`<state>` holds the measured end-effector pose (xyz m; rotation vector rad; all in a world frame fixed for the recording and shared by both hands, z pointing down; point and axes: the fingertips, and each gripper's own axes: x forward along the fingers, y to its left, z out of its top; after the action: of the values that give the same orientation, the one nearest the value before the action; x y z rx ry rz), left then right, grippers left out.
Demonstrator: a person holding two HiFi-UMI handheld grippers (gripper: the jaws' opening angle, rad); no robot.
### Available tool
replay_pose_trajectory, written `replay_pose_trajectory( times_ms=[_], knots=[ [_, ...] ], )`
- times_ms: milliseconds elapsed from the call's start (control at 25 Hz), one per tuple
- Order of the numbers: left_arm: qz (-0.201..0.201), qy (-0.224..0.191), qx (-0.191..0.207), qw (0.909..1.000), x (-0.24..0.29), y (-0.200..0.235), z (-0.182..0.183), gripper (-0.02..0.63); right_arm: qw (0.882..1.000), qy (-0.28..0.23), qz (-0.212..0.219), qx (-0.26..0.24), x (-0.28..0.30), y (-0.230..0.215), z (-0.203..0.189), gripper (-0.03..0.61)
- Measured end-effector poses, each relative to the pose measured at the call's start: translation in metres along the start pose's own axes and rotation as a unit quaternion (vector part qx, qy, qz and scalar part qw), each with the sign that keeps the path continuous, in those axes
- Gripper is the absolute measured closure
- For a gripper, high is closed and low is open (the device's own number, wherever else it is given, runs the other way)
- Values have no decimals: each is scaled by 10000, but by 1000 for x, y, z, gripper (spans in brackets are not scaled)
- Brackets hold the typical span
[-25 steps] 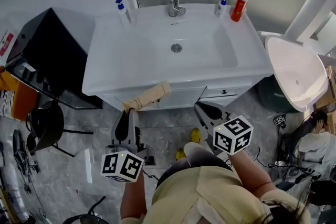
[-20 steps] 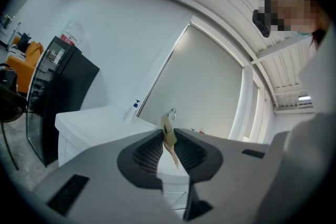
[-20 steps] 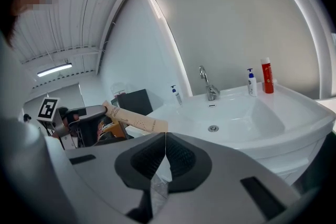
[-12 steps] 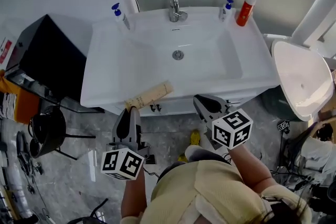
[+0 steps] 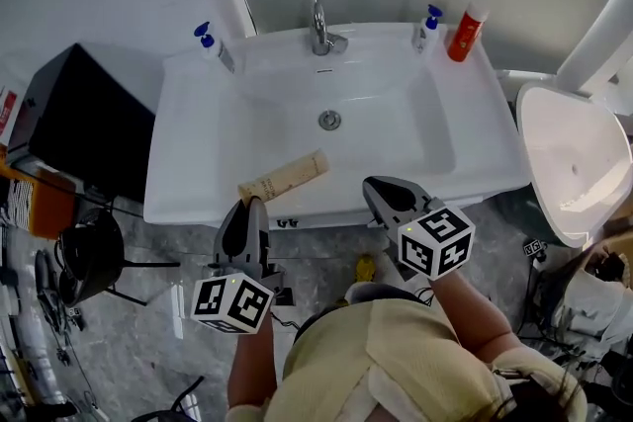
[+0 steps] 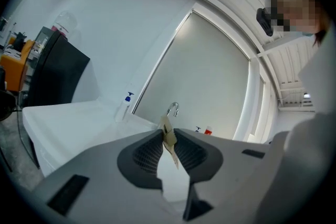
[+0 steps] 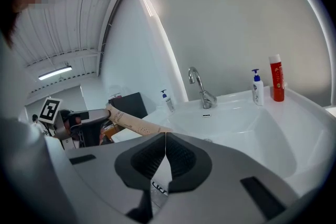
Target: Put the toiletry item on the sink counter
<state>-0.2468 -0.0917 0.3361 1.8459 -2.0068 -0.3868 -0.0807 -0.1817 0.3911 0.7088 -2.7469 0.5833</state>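
Left gripper point(image 5: 254, 205) clamps a beige tube point(image 5: 285, 177) by its near end, over the near edge of the sink counter point(image 5: 188, 143). The tube is apparently not yet set down. Right gripper point(image 5: 381, 188) is closed on nothing.

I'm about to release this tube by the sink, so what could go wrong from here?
The left claw grips the tube only by its thin flat end, so it could swing or slip out. The tube hangs over the sink's narrow front rim, next to the sloping basin; let go here, it may slide into the basin or drop to the floor.
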Motion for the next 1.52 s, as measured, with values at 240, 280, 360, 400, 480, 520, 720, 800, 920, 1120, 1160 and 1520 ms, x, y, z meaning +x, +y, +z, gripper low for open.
replay_pose_trajectory(
  times_ms=[240,280,360,400,480,520,720,800,920,1120,1160,1520],
  knots=[
    [36,112,84,9999,32,-9,-5,518,9999,25,101,21,9,-24,7,552],
    [56,127,85,9999,36,-10,-7,518,9999,29,120,22,10,-28,8,552],
    [92,161,105,9998,46,-11,-10,518,9999,38,147,36,10,-35,9,552],
    [104,184,127,9997,51,-12,-12,518,9999,41,154,44,10,-39,9,552],
    [116,237,165,9995,61,-15,-14,518,9999,40,155,60,9,-48,11,552],
    [114,269,173,9994,65,-16,-16,518,9999,37,147,74,9,-52,11,552],
    [74,486,200,9986,82,-17,-25,518,9998,7,72,187,11,-65,10,552],
    [45,538,176,9984,89,-17,-28,518,9998,1,33,210,12,-68,12,552],
    [-61,636,138,9979,104,-17,-34,518,9997,1,-64,243,15,-75,14,552],
    [-334,852,117,9957,131,-13,-40,518,9991,-25,-341,269,24,-88,21,552],
    [-398,889,145,9951,136,-13,-40,518,9988,-40,-395,291,28,-89,23,552],
    [-831,1268,97,9884,178,11,-38,518,9967,-29,-714,373,72,-92,39,552]
  ],
)
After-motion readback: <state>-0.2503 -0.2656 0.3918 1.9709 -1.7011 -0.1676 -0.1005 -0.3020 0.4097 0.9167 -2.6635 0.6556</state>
